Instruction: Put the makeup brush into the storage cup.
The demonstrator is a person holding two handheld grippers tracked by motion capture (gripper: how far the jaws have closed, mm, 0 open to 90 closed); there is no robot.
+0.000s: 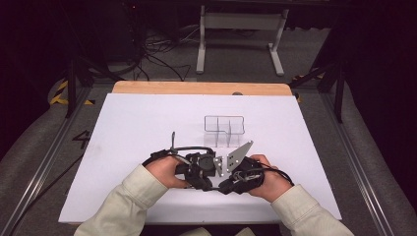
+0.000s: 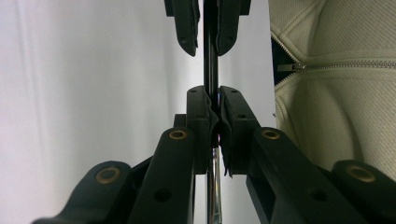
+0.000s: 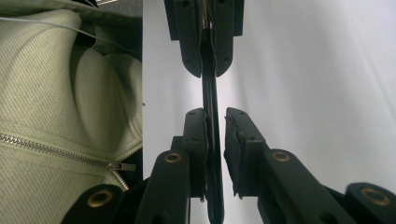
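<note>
A thin black stick [image 2: 210, 56] with a shiny metal end runs straight between the two grippers, which face each other tip to tip. My left gripper [image 2: 212, 100] is shut on it. My right gripper [image 3: 215, 116] stands open around the same stick [image 3: 210, 93]: the stick lies against one pad, and a gap shows at the other. In the high view both grippers meet low over the white table near its front edge, the left gripper [image 1: 209, 171] beside the right gripper [image 1: 231, 181]. The stick is hidden there.
A clear plastic organizer [image 1: 224, 130] with compartments stands on the white table top [image 1: 147, 118] just beyond the hands. A black cable [image 1: 173, 141] trails from the left gripper. The person's cream jacket [image 3: 56, 93] is close behind the front edge.
</note>
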